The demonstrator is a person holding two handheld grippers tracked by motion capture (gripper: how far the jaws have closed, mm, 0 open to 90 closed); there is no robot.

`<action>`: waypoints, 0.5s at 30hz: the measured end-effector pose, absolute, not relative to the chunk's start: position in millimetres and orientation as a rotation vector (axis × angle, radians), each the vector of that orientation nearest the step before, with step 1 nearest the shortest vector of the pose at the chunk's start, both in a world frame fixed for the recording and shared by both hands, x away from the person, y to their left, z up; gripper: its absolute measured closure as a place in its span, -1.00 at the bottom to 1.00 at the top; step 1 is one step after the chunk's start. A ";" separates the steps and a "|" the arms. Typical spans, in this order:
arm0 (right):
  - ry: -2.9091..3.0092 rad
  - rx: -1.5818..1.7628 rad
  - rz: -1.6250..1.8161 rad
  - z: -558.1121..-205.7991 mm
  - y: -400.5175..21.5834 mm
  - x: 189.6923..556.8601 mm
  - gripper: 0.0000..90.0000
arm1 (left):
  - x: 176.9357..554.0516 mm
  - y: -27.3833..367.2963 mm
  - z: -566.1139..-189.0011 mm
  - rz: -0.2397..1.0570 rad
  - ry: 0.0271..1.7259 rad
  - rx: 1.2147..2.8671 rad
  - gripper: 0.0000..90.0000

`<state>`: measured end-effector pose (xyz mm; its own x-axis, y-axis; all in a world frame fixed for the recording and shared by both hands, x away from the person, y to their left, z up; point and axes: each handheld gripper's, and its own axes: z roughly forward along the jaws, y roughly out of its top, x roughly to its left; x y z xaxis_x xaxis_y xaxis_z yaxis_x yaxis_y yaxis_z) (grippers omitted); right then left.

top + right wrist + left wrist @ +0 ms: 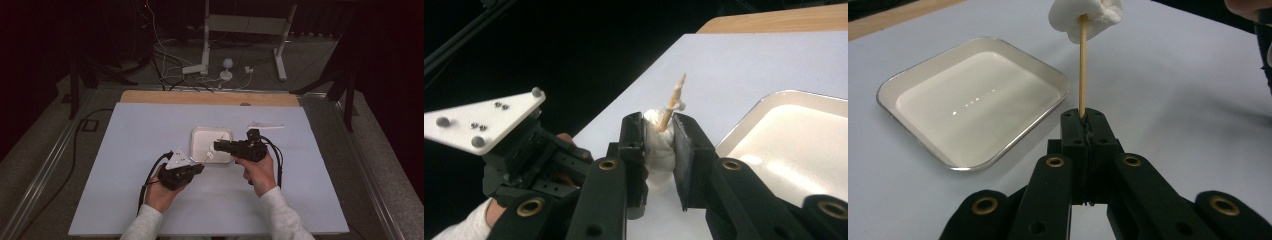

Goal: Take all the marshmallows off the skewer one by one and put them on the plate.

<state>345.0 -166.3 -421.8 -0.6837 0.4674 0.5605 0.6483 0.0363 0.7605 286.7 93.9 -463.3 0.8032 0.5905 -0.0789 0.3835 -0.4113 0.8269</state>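
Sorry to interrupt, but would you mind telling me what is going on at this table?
A person is threading a marshmallow onto a wooden skewer. The left gripper is shut on the skewer's lower end, holding it upright. The right gripper is shut on the marshmallow, with the skewer tip poking out above it. An empty white tray sits beside them on the table.

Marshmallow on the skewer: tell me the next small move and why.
Probably slide the marshmallow further down the skewer. The right gripper is shut on it, the skewer's tip already pokes out through it, and the left gripper is shut on the skewer's lower end, beside the empty tray.
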 end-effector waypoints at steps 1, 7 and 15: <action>-2.121 -1.177 -1.728 -423.0 -167.8 346.9 0.71 | 286.8 94.1 -463.3 0.283 0.723 2.054 1.00; -2.083 -1.207 -1.741 -423.6 -170.6 349.7 0.73 | 287.0 93.8 -464.3 0.298 0.731 2.075 1.00; -2.065 -1.178 -1.759 -423.7 -172.2 351.0 0.71 | 286.8 94.2 -464.3 0.299 0.748 2.061 1.00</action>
<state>351.0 -172.2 -423.7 -0.6684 0.4425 0.5979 0.6605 -0.0166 0.7507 286.8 94.2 -464.3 0.7880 0.6118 -0.0693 0.3949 -0.4159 0.8192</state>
